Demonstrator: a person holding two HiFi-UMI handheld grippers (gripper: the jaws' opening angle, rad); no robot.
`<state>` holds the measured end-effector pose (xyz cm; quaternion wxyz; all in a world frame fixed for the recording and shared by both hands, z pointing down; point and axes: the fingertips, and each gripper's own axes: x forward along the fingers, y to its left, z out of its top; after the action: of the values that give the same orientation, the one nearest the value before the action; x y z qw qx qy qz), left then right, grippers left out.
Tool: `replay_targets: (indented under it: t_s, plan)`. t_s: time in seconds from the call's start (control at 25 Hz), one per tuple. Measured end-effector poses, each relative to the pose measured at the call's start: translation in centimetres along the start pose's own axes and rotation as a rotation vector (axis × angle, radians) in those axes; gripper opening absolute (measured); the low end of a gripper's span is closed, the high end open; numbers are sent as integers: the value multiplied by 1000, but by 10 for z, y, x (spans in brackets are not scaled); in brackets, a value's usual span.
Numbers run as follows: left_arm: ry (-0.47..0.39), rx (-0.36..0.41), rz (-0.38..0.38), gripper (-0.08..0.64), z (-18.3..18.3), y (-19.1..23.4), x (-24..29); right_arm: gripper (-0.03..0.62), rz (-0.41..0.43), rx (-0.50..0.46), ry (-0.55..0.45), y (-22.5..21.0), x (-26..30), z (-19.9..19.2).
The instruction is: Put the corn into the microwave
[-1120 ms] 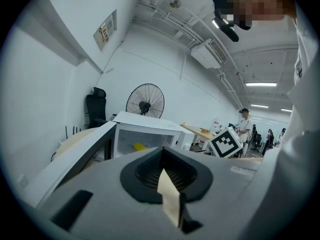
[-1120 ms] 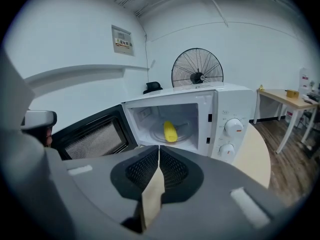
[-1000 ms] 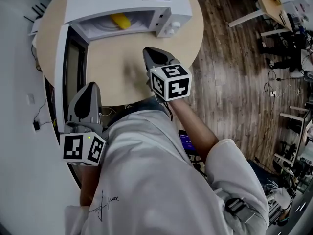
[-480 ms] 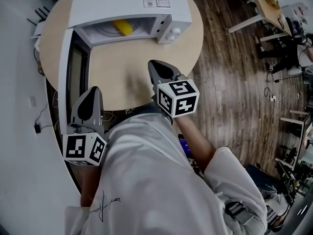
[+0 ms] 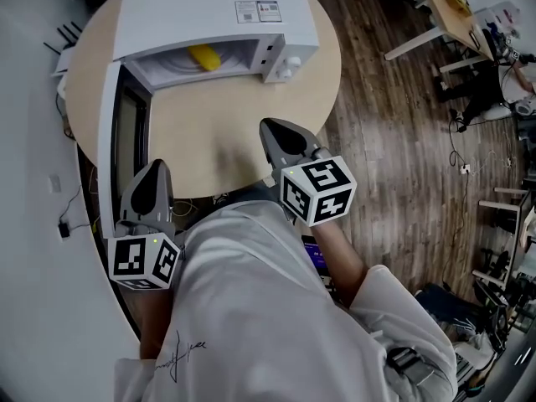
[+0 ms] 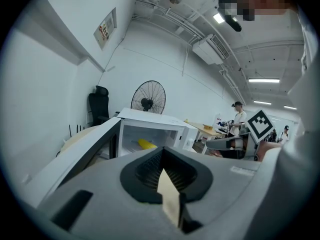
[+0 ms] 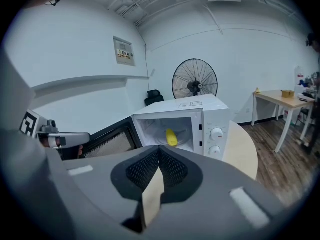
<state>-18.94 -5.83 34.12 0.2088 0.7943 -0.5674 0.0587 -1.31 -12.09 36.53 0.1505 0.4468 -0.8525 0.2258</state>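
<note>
The right claw [image 5: 274, 129] was pressed shut on nothing, poised over the near rim of the round bench [image 5: 209, 136]. The left claw [image 5: 152, 171] was also closed and empty, off the bench's left side, just beside the free end of the open microwave door [image 5: 113, 115].

The corn [image 5: 203, 57] lay inside the cavity of the white microwave [image 5: 209, 7], well apart from both claws. The placing looked done, and only closing the door seemed to remain, if that was wanted.

The door stood swung wide toward the left claw, reaching past the bench's edge. Bare benchtop lay open between the right claw and the microwave front. To the right, the bench's curved rim dropped off to the wood floor [image 5: 394, 141].
</note>
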Motion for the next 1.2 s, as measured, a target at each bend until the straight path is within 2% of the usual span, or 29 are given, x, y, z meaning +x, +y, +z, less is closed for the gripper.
replay_targets:
  t_s: [0.24, 0.48, 0.92, 1.2]
  plan:
    - [15, 17, 13, -12, 0, 1, -2, 12, -29, -51, 0, 1, -18, -3]
    - [-12, 20, 63, -12, 9, 5, -12, 11, -20, 8, -10, 2, -31, -9]
    - [5, 35, 46, -12, 7, 0, -12, 11, 10, 33, -38, -3, -40, 1]
    - [15, 27, 31, -12, 4, -1, -12, 11, 50, -31, -11, 2, -39, 1]
